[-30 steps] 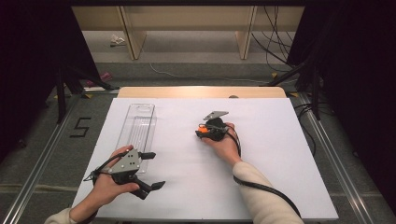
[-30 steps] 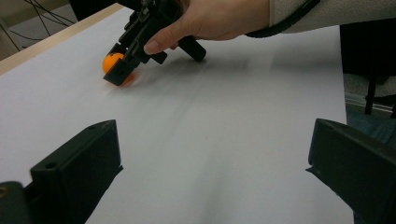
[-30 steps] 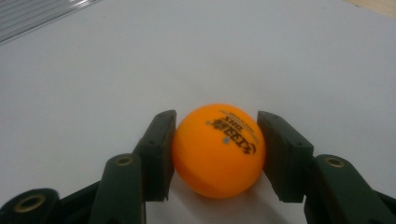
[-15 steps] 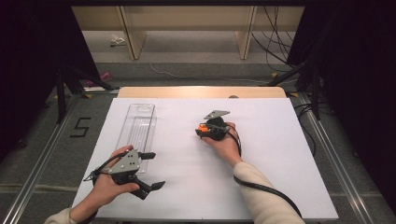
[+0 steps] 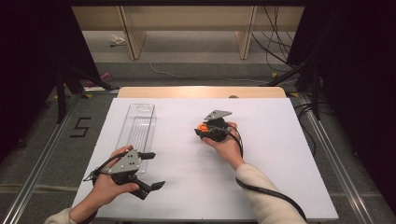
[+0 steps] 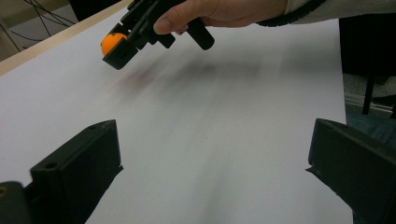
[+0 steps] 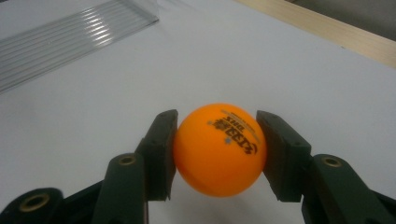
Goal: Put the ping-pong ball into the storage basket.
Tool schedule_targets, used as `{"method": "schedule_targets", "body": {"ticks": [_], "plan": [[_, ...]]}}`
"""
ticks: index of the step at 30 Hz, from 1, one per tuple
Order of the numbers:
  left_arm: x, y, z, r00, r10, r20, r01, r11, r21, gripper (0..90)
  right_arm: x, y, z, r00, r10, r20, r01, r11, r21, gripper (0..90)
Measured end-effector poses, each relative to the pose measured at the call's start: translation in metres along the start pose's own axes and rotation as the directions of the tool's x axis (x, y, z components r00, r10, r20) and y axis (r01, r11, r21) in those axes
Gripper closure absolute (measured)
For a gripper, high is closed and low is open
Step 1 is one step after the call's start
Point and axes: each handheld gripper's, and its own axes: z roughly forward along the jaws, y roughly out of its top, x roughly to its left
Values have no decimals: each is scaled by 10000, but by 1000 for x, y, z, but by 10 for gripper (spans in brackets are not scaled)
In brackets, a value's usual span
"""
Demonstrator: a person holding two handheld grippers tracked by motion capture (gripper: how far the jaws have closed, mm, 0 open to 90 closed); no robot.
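White tabletop [image 5: 280,154] lies bare around both hands; a clear plastic tray [image 5: 137,128] sits at ten o'clock. The left gripper [image 5: 152,170], at seven o'clock, has its jaws spread wide on nothing. Near centre, the right gripper [image 7: 217,149] clamps an orange ping-pong ball [image 7: 219,148] between its pads.

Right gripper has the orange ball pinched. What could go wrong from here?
1. The right gripper clamps the smooth orange ball on two small pads only; a tilt or jolt could squirt it out.
2. A dropped ball would likely roll across the flat white table.
3. The clear tray looks narrow, so placement could miss.
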Motion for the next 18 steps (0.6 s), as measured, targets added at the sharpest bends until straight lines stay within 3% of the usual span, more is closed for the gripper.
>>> {"method": "schedule_targets", "body": {"ticks": [18], "plan": [[-1, 1, 1, 10000, -5, 80, 5, 10000, -19, 20, 16, 2, -25, 9996, -176, -238, 164, 9986, -499, 515]]}}
